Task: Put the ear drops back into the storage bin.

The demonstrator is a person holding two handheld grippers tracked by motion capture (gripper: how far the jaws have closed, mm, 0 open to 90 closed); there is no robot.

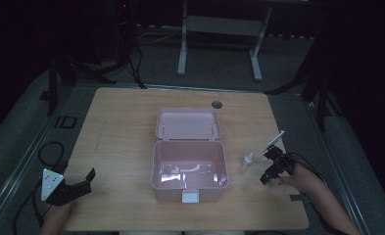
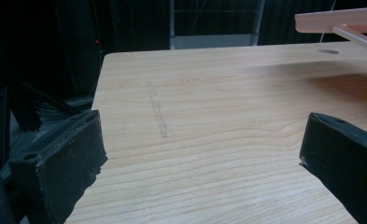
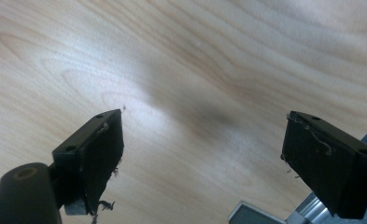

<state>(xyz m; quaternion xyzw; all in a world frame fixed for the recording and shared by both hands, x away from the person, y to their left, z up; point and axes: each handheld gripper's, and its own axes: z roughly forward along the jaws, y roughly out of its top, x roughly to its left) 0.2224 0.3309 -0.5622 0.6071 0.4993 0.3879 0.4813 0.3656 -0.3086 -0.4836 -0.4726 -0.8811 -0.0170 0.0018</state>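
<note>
Our right tongs point(image 1: 271, 169) hang released just beside the small bottle point(image 1: 248, 160), which stands upright on the surface point(image 1: 126, 127) right of the open pink box point(image 1: 190, 164). Our left tongs point(image 1: 77, 183) are released too, well apart. A careless sideways approach could tip the bottle.

Dim, murky high view; gripper views brighter, soft glare on wood

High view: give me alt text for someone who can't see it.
An open pink box sits mid-table, its lid laid back. A small white bottle stands just right of it. The right gripper, jaws open, is beside the bottle without touching it; the left gripper, also open, rests near the wooden table's front left corner.
</note>
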